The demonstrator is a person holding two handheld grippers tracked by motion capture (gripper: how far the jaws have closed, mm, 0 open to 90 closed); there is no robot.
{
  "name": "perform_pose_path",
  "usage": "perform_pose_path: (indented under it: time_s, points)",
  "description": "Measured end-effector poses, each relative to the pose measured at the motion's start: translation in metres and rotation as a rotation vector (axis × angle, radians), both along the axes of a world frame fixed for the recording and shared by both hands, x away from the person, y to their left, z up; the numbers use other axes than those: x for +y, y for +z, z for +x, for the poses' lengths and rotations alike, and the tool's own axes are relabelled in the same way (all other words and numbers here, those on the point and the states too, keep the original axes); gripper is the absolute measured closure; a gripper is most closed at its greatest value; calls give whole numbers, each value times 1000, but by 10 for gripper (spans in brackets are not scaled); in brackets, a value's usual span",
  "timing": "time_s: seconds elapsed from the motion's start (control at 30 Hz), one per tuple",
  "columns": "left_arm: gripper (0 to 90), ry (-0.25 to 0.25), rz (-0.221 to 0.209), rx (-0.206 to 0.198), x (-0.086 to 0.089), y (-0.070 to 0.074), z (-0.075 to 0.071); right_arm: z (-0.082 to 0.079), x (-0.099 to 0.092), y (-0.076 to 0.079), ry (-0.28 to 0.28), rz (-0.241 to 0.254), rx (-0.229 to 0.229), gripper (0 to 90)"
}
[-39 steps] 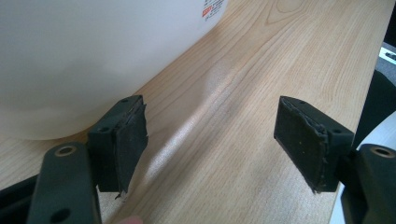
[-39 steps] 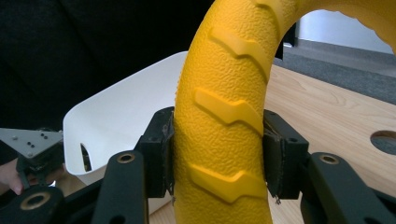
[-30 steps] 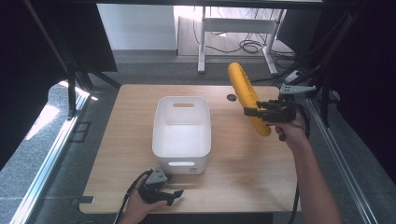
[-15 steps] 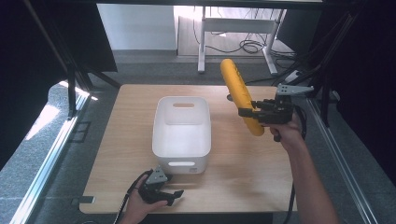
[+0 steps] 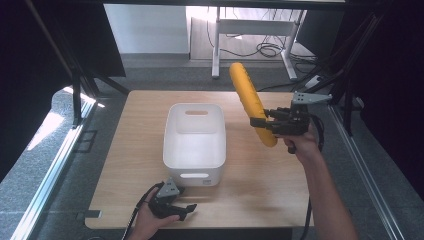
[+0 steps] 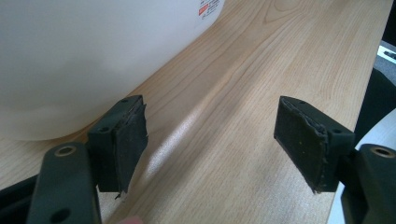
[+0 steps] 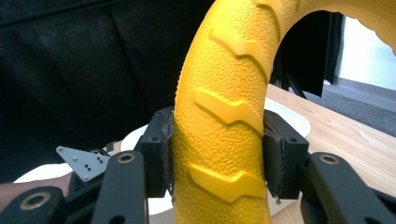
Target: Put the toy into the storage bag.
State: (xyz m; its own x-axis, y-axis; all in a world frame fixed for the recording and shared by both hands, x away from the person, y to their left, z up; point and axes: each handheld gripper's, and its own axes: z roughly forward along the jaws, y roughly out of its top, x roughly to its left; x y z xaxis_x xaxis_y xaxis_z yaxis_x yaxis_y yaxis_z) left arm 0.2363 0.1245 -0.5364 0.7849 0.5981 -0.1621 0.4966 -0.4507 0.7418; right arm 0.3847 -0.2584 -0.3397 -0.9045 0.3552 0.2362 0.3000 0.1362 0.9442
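- Yellow tyre-like ring (image 5: 248,102): one item, textured rubber with raised tread ribs, held in the air above the right half of the desk (image 5: 260,180), just right of the white tub. In the high view I see it edge-on, tilted, its upper end leaning toward the far edge and its lower end toward me.
- Right gripper (image 5: 261,123): mine, in my right hand, raised off the desk with the jaws pointing left toward the tub. Both pads are clamped on opposite sides of the ring's band; the right gripper view shows them pressed flat against the tread (image 7: 219,135).
- Left gripper (image 5: 186,210): mine, in my left hand, resting low at the near edge of the desk, just in front of the tub's near left corner. Its jaws stand wide apart with nothing between them but bare wood, as the left gripper view (image 6: 210,149) shows.
- White tub (image 5: 195,142): one rectangular plastic bin with cut-out handles, upright near the middle of the desk, nothing visible inside. Its rounded wall (image 6: 84,56) sits close beside my left gripper's jaw.
- Desk: light wood grain top.
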Motion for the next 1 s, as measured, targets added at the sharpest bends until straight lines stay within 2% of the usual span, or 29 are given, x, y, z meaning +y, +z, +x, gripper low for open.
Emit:
perform_pose_path:
  time_s: [0.47, 1.0]
  points:
    - [256, -2, -2, 1, -1, -1, 0, -6, 12, 11, 20, 37, -18, 515]
    - [256, -1, -3, 1, -1, -1, 0, -15, 29, 21, 40, 47, -49, 515]
